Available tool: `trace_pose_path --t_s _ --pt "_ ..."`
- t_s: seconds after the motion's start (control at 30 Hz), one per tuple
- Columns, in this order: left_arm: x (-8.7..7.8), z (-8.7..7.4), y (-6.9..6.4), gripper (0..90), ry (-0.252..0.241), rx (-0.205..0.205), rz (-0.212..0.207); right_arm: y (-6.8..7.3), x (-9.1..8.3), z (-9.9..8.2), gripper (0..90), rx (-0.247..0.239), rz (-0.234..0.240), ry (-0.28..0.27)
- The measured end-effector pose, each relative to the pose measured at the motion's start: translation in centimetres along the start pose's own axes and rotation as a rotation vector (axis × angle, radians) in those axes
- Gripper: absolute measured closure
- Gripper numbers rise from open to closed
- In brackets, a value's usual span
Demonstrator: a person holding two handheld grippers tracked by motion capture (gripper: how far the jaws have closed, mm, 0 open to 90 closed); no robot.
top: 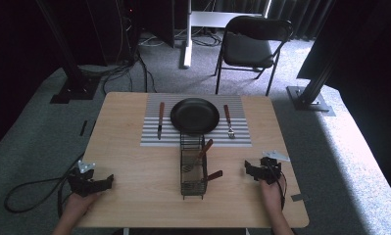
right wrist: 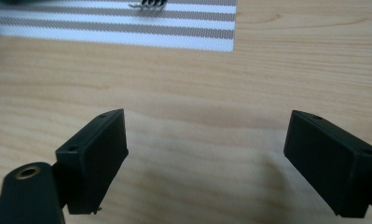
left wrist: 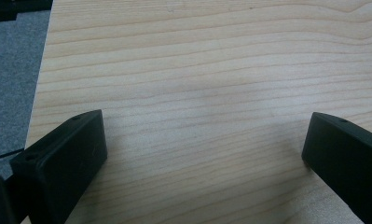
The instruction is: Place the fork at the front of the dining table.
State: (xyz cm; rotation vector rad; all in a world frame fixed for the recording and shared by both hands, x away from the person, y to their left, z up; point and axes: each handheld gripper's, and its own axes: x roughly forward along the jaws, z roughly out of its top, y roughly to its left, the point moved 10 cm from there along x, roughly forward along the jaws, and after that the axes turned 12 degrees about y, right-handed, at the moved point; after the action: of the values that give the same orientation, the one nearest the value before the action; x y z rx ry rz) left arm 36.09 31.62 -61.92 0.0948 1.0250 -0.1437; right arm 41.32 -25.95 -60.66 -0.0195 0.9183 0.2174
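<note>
A black plate sits mid-way on a grey-and-white striped placemat at the far side of the wooden table. A wooden-handled knife lies left of the plate and a wooden-handled fork lies right of it; the fork's tines reach the mat's near edge. A black wire caddy stands in front of the mat with wooden-handled utensils in it. My left gripper rests open near the table's left front edge. My right gripper stands open right of the caddy, nothing between its jaws.
A black folding chair stands beyond the table on grey carpet. Dark frame posts rise at back left and back right. A cable trails off the left gripper onto the floor. A grey plate lies by the right gripper.
</note>
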Motion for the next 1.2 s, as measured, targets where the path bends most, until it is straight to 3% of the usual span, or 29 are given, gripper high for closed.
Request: trace_pose_path --t_s 0.17,0.4,0.63,0.7,0.93,1.1,1.2 --pt "0.0 0.0 0.0 0.0 0.000 0.000 0.000 -0.2 -0.7 -1.4 12.5 -0.021 -0.025 -0.005" --pt "0.0 0.0 0.0 0.0 0.000 0.000 0.000 -0.9 -1.6 -2.6 12.5 -0.012 0.004 -0.007" --pt "0.0 0.0 0.0 0.0 -0.001 -0.001 0.000 -1.9 -2.1 -3.7 12.5 -0.033 -0.040 0.011" --pt "0.0 0.0 0.0 0.0 0.000 0.000 0.000 -2.7 -2.4 -4.3 12.5 -0.022 -0.082 0.038" --pt "0.0 0.0 0.0 0.0 0.001 -0.001 0.000 -3.9 -3.0 -5.5 12.6 0.046 -0.110 0.054" --pt "0.0 0.0 0.0 0.0 0.001 -0.002 0.001 -3.9 -3.1 -5.6 12.6 0.049 -0.112 0.056" --pt "0.0 0.0 0.0 0.0 0.001 -0.024 0.014 -3.9 -3.1 -5.6 12.6 0.048 -0.112 0.056"
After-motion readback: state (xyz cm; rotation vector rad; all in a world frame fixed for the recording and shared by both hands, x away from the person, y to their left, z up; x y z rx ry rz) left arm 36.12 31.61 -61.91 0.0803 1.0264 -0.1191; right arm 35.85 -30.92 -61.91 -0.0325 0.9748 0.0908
